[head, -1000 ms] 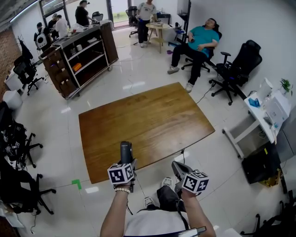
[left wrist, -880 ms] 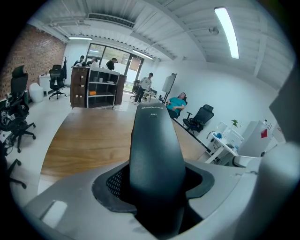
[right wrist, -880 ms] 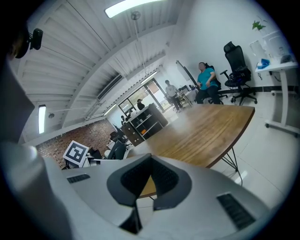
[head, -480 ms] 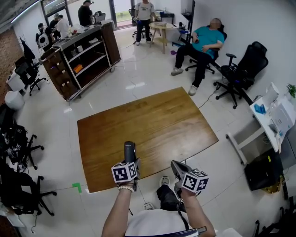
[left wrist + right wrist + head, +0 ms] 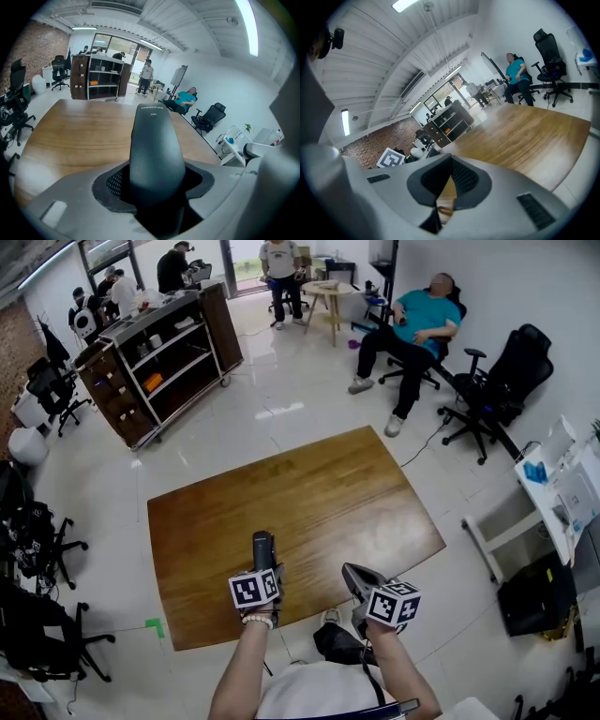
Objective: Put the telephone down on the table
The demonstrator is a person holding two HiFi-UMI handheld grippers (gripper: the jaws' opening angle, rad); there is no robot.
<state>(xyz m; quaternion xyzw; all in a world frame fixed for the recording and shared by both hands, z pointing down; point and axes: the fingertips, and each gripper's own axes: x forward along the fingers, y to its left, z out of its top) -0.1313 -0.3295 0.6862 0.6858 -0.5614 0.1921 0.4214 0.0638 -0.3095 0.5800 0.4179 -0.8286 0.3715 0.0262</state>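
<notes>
A dark, slim telephone handset (image 5: 263, 549) stands up out of my left gripper (image 5: 263, 563), whose jaws are shut on its lower half. In the left gripper view the telephone (image 5: 156, 140) fills the middle, tip pointing across the brown wooden table (image 5: 70, 136). In the head view that hand hangs over the table (image 5: 300, 502) near its front edge. My right gripper (image 5: 354, 576) is to the right, at the same edge, shut with nothing in it. In the right gripper view its dark pads (image 5: 464, 178) meet at the tips, with the table (image 5: 525, 136) beyond.
A dark shelving cart (image 5: 159, 352) stands at the back left with people around it. A person in a teal shirt (image 5: 422, 320) sits beyond the table, black office chairs (image 5: 497, 381) beside. A white desk (image 5: 553, 493) is at the right. Green tape (image 5: 155, 627) marks the floor.
Both grippers have moved forward from the table's near edge to over it. The telephone stays in the left gripper's grip, a little lower.
</notes>
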